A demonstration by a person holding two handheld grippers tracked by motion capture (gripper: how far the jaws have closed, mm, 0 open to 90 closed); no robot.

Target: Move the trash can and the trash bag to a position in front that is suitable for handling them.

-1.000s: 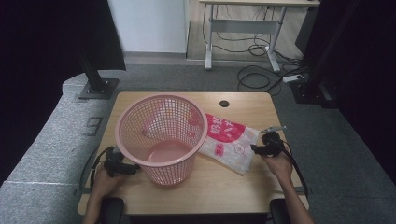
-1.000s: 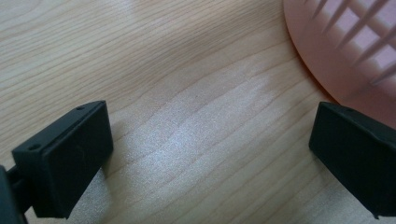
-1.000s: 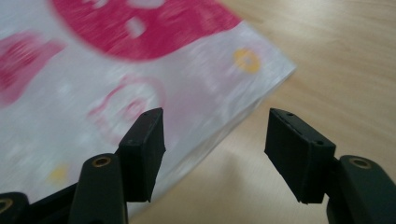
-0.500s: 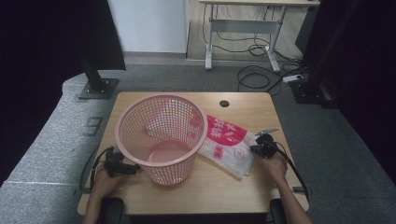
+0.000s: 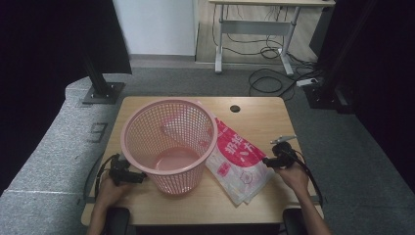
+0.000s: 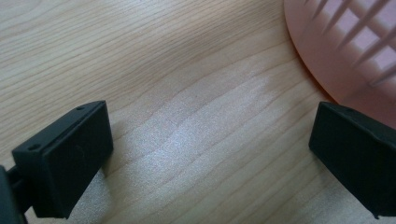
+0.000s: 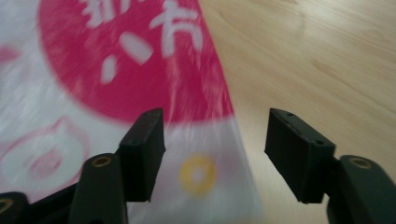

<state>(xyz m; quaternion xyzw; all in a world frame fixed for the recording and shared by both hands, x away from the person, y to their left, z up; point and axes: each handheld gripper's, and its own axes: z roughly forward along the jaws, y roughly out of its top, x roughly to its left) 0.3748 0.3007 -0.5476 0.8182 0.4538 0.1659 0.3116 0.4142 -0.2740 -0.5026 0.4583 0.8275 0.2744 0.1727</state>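
Right tongs (image 5: 268, 160) have just reopened and drawn back to the plastic bag's (image 5: 240, 161) edge, gripping nothing. Left tongs (image 5: 139, 177) gape beside the pink basket (image 5: 169, 142), which overlaps the bag on the worktop (image 5: 254, 117).

Both forearms entered from the bottom edge of the high view. The left hand (image 5: 110, 191) held the left gripper (image 5: 128, 175) at lower left, jaws wide apart. At lower right, the right hand (image 5: 293, 177) held the right gripper (image 5: 268, 160), its jaws having just reopened, nothing pressed between them.

Grey carpet floor (image 5: 205, 81), white wall (image 5: 156, 27), second desk (image 5: 254, 24), floor cables (image 5: 266, 81).
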